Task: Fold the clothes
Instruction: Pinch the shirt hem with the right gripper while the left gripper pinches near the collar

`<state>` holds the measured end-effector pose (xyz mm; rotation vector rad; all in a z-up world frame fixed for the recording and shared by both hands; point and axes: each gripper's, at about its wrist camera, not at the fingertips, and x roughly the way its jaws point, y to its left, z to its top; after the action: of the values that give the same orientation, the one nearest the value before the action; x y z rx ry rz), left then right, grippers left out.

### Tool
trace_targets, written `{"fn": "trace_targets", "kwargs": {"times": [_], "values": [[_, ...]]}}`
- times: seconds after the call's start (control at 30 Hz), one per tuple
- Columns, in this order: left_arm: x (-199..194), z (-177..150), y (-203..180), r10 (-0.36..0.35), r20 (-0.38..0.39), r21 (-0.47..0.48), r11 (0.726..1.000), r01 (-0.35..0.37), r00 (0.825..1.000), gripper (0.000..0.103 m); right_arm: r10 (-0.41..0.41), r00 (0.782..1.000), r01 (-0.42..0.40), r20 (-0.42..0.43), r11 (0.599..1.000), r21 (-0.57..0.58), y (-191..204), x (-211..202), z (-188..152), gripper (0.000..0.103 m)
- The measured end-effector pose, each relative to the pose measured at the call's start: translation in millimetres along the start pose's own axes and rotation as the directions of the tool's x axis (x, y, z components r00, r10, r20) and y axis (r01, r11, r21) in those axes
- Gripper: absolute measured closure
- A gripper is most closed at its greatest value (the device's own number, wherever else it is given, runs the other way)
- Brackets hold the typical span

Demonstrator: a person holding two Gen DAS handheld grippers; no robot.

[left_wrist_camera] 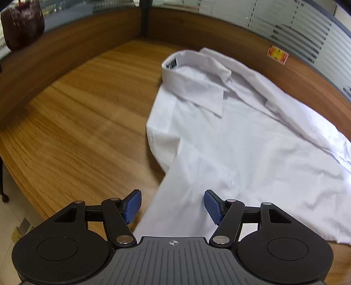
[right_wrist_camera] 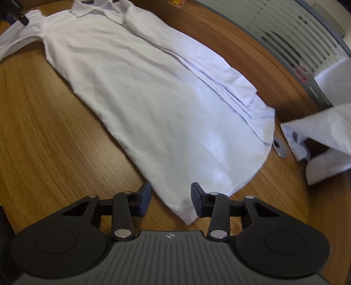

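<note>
A white collared shirt (left_wrist_camera: 230, 142) lies flat on the wooden table, collar (left_wrist_camera: 188, 79) at the far end in the left wrist view. My left gripper (left_wrist_camera: 172, 206) is open above the near sleeve, its blue pads wide apart with nothing clamped. In the right wrist view the same shirt (right_wrist_camera: 142, 87) stretches away from me, collar at the top. My right gripper (right_wrist_camera: 171, 198) is open over the shirt's near hem corner (right_wrist_camera: 186, 210), which lies between the fingers. One sleeve is folded along the shirt's far side. The left gripper (right_wrist_camera: 15, 15) shows dark at the top left.
The wooden table (left_wrist_camera: 76, 131) has a raised wooden partition behind it, with a red-and-yellow sticker (left_wrist_camera: 277, 54). A dark round vessel (left_wrist_camera: 22, 24) stands on the ledge at the top left. Another white garment (right_wrist_camera: 324, 140) lies at the right, beside a metal cable grommet (right_wrist_camera: 278, 146).
</note>
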<state>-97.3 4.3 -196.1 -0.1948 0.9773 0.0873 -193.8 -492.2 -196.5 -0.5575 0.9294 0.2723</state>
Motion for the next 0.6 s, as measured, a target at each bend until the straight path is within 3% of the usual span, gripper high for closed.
{"fn": "trace_targets", "kwargs": {"times": [0.07, 0.1, 0.2, 0.3, 0.6], "values": [[2.3, -3.1, -0.9, 0.002, -0.011, -0.006, 1.000, -0.002, 1.000, 0.038, 0.009, 1.000, -0.009, -0.005, 1.000, -0.023, 0.7, 3.2, 2.1, 0.088], [3.4, -4.6, -1.3, 0.002, -0.017, -0.009, 1.000, -0.002, 1.000, 0.045, 0.009, 1.000, -0.009, -0.002, 0.999, -0.038, 2.5, 3.8, 2.4, 0.090], [0.8, -4.4, -6.5, -0.007, -0.014, -0.010, 1.000, 0.006, 1.000, 0.084, 0.008, 1.000, -0.007, 0.008, 0.997, -0.071, 6.6, 4.1, 3.5, 0.101], [-10.0, 0.9, -13.8, -0.006, 0.025, -0.007, 1.000, 0.006, 1.000, 0.096, -0.018, 0.999, 0.020, 0.028, 0.997, -0.075, 4.9, -2.9, 6.9, 0.103], [-30.8, 53.5, -11.2, -0.073, 0.093, -0.123, 0.989, 0.084, 0.993, 0.098, -0.095, 0.994, 0.096, 0.051, 0.995, -0.011, -21.5, -17.9, 34.4, 0.103]]}}
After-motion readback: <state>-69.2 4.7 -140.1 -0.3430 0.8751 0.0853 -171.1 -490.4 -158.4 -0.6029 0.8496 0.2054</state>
